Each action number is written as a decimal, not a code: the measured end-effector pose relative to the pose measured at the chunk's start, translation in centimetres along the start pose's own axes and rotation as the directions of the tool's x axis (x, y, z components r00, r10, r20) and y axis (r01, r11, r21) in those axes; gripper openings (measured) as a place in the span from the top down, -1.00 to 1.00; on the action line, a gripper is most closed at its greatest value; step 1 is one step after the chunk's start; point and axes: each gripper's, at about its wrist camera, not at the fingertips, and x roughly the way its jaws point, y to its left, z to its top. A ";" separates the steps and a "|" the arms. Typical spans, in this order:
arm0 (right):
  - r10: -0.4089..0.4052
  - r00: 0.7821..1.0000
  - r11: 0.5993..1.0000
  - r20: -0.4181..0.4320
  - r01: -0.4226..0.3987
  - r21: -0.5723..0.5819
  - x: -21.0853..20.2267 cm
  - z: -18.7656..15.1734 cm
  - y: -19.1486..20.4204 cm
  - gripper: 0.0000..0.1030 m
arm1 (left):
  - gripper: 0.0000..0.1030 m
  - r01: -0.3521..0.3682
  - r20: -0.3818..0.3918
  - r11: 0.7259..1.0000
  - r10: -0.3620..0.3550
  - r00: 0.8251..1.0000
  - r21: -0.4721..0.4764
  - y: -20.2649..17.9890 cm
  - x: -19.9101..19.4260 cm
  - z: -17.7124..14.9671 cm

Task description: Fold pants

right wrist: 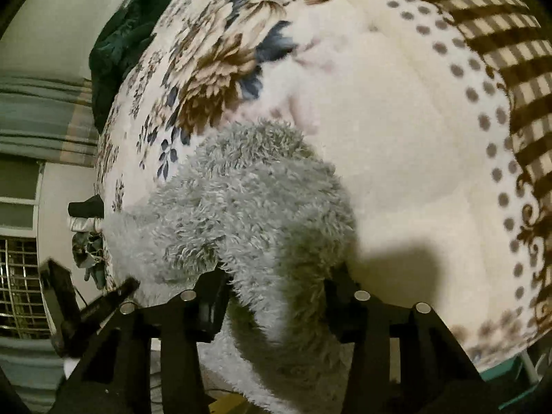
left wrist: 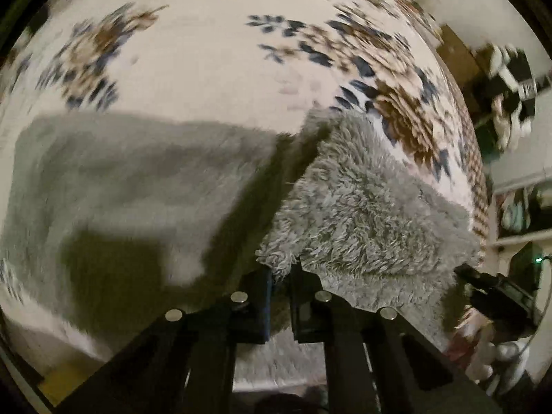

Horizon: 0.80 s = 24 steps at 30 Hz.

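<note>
The grey fluffy pants [left wrist: 145, 179] lie spread on a floral bedspread [left wrist: 214, 65]. My left gripper [left wrist: 280, 277] is shut on an edge of the pants and holds a flap [left wrist: 362, 214] lifted above the rest. In the right wrist view the pants [right wrist: 241, 207] bunch up between my right gripper's [right wrist: 276, 296] fingers, which stand wide apart with fabric draped between them. The left gripper shows at the lower left of that view [right wrist: 103, 307], and the right gripper at the right edge of the left wrist view [left wrist: 496, 289].
The bedspread [right wrist: 396, 138] has a cream centre, brown and blue flowers and a checked border [right wrist: 500, 51]. A dark green cloth [right wrist: 127, 41] lies at the bed's far edge. Shelves and clutter [left wrist: 510, 96] stand beyond the bed.
</note>
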 end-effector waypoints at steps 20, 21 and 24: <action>-0.156 0.987 0.976 0.032 0.159 -0.150 -3.5 -1.3 4.9 -0.49 | -0.49 0.003 0.133 0.984 -0.028 0.991 0.180 -4.8 -2.3 5.1; -0.156 0.987 0.975 0.037 0.159 -0.154 -4.1 -1.6 4.9 -0.50 | -0.57 0.003 0.121 0.975 -0.031 0.992 0.222 -5.2 -1.7 5.4; -0.149 0.988 0.976 0.028 0.152 -0.159 -3.3 -1.7 5.4 -0.50 | -0.59 -0.004 0.065 0.959 -0.015 0.998 0.283 -5.1 0.8 5.7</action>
